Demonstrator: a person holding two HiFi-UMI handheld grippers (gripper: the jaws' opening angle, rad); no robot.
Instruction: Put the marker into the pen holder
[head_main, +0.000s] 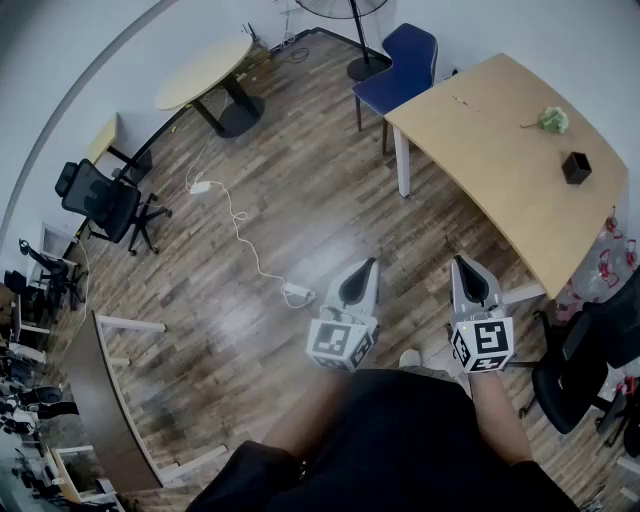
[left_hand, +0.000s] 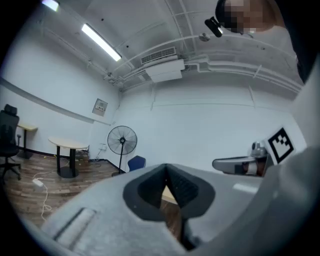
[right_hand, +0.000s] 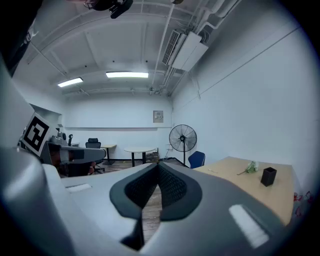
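left gripper (left_hand: 166, 169) fingers together, empty, right gripper (right_hand: 158, 166) fingers together, empty

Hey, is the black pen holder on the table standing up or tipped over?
Upright. In the right gripper view the pen holder stands on its base on the table, taller than wide.

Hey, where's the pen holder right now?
In the head view, the black pen holder stands at the upper right, on the tan table, close beside the green bundle.
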